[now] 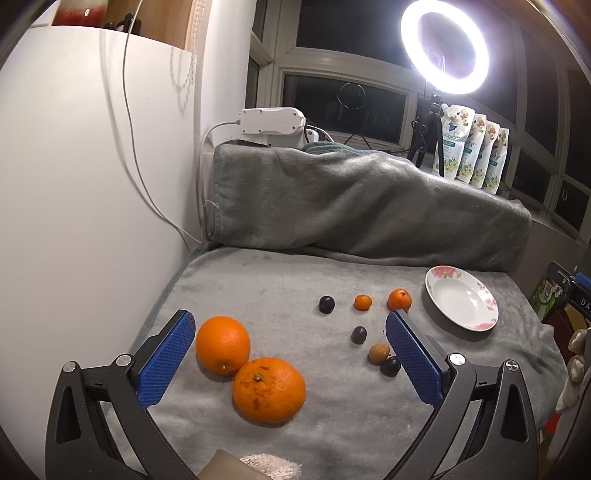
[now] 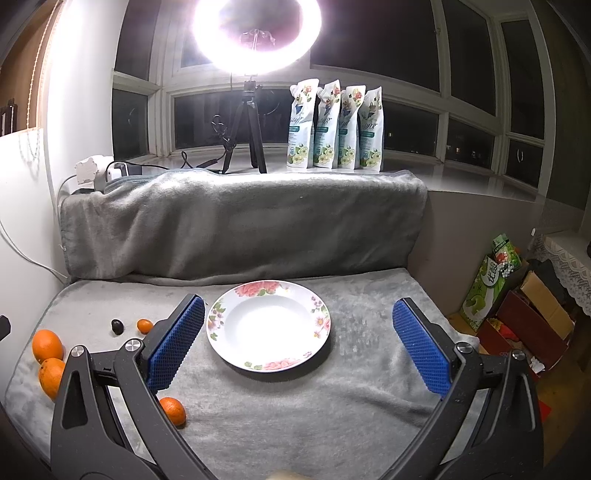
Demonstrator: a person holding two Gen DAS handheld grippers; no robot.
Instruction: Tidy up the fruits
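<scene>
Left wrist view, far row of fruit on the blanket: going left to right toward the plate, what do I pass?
Dark plum → small mandarin → larger mandarin → empty floral plate, farthest right. All sit apart on the grey blanket.

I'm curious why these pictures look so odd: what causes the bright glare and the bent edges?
Right wrist view: the ring light blows out to white and puts a sheen on the empty plate. Left wrist view: the same lamp flares less; window frames and the white wall curve, a fisheye effect. In both, corners go dark and the fruit stays sharp.
</scene>
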